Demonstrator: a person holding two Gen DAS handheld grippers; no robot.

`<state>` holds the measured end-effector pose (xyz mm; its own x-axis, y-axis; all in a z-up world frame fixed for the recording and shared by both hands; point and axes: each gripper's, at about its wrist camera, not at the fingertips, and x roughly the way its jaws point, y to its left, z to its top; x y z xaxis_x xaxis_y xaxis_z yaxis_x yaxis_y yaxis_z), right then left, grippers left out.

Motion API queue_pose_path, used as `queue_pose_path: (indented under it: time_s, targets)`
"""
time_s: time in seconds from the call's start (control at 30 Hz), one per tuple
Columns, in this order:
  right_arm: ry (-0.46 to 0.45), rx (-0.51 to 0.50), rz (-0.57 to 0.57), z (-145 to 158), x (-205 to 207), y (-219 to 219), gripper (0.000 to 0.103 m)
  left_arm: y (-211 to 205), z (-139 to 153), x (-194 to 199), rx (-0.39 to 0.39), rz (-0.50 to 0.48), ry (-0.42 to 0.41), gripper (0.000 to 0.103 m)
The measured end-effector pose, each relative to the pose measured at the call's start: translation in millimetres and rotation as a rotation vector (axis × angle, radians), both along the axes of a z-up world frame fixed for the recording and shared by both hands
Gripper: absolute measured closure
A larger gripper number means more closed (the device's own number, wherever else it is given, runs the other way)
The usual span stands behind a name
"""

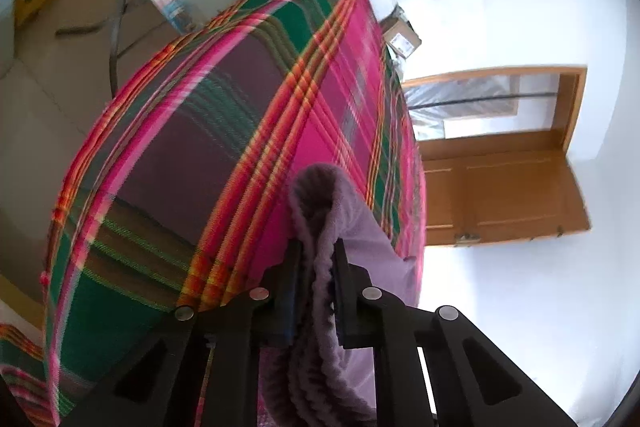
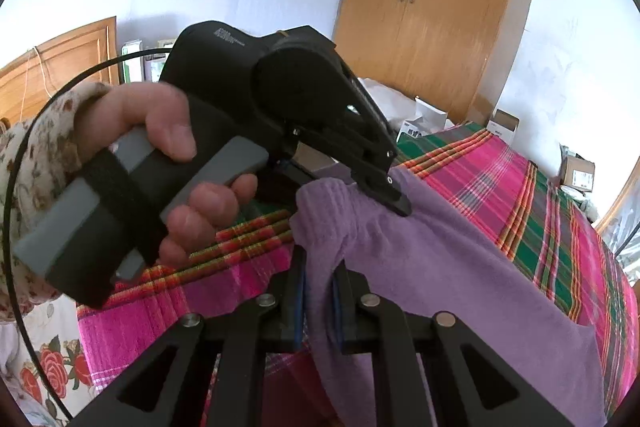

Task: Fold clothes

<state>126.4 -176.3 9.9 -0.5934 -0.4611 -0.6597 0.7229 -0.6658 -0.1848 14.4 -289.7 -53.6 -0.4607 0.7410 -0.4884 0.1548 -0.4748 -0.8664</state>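
Left tongs (image 1: pixel 316 267): pressed together on a bunched edge of the purple garment (image 2: pixel 440 267), fabric pinched between the pads. In the right wrist view the left tongs (image 2: pixel 394 195) bite the same edge just ahead of the right tongs, held in a hand (image 2: pixel 160 155) with a floral sleeve.

Right tongs (image 2: pixel 320 283): pressed together on a fold of the purple garment (image 1: pixel 344 219) between the pads.

Location: the garment runs from both tongs out to the right of the right tongs, draped over a bed covered with a plaid sheet (image 2: pixel 540 195). The two grips sit close together on one edge.

Handling, as judged: soft, thick, fleecy cloth, light and limp. It will sag and bunch between grips, not slip. Best hold is at corners or along a hem, the two tongs set well apart to draw the edge taut before laying a fold.
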Motion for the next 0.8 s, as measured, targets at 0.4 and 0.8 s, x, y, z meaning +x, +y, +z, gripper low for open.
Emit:
queue_pose_path:
  time_s: [0.4,0.8]
  targets:
    - [-0.020,-0.006,-0.023,-1,-12,0,0.092,5,0,-3,0.006,-0.004,-0.052,0.088]
    - [0.017,-0.100,-0.071,19,-2,24,0.092,29,37,1,-0.036,0.012,0.007,0.088]
